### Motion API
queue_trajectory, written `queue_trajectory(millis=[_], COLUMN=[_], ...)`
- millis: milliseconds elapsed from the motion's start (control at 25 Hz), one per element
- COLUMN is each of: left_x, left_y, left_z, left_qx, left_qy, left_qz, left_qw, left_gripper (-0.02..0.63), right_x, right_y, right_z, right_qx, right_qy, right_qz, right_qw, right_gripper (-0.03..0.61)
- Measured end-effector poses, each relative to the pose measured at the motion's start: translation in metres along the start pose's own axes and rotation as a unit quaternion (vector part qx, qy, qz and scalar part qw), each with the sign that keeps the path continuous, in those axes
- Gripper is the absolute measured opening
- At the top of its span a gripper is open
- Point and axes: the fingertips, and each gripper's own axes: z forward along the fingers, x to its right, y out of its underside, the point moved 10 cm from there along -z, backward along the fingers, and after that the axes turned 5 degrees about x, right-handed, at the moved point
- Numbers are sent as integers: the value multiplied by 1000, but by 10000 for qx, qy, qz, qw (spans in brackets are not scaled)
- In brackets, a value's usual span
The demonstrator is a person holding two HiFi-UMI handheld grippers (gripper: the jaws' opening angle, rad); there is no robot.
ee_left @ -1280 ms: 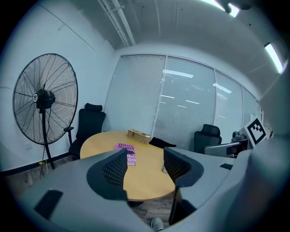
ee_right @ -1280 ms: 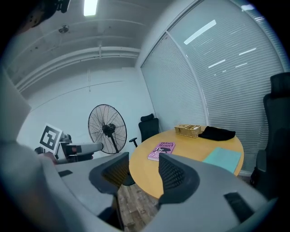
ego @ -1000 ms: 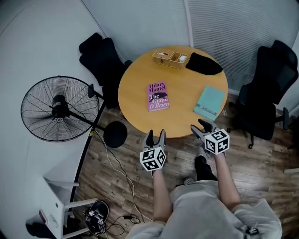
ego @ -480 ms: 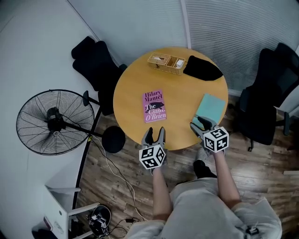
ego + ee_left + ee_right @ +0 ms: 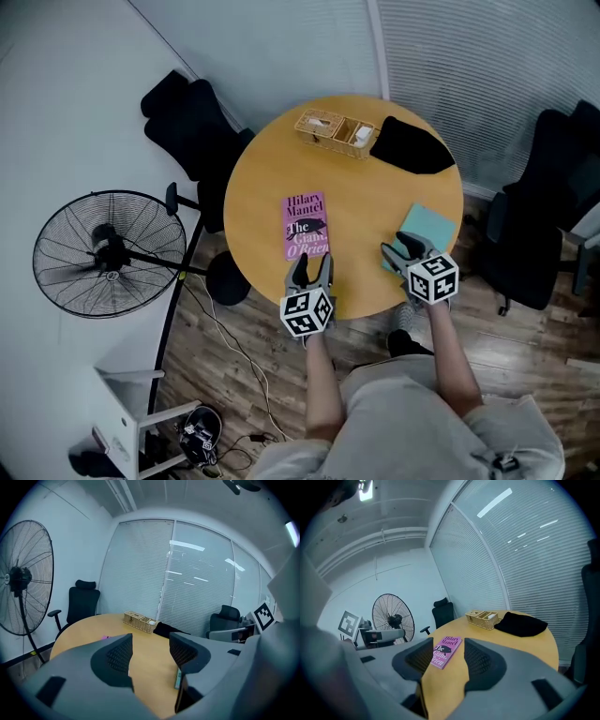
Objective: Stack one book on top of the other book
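Two books lie flat and well apart on the round surface (image 5: 366,202), the pink book (image 5: 307,226) ahead of my left gripper (image 5: 312,269) and the teal book (image 5: 428,228) just beside my right gripper (image 5: 403,249), so I hold both pairs of jaws spread and empty, ready to lift one.

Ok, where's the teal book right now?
In the head view, the teal book lies at the table's right near edge, by the right claw, right of the pink book.
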Motion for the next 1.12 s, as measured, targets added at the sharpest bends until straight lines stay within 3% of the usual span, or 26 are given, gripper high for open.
queue_trajectory(millis=[440,640,880,1120], left_x=[3,5,-18,-26], left_y=[14,10,8,6], left_z=[42,39,11,14], left_qx=[-200,-279,-200,-114], left_qy=[-374,-526,-1040,-1096], left_qz=[-101,106,62,39], left_qw=[9990,9982,9944,9939], left_gripper=[255,255,255,255], right_x=[42,42,16,5], right_y=[11,17,26,20], right_z=[35,53,73,86], right_qx=[-339,-410,-536,-513], right_qy=[-338,-654,-1063,-1207], right_qz=[60,63,30,-121], right_qw=[9988,9970,9929,9913], right_gripper=[212,212,212,212])
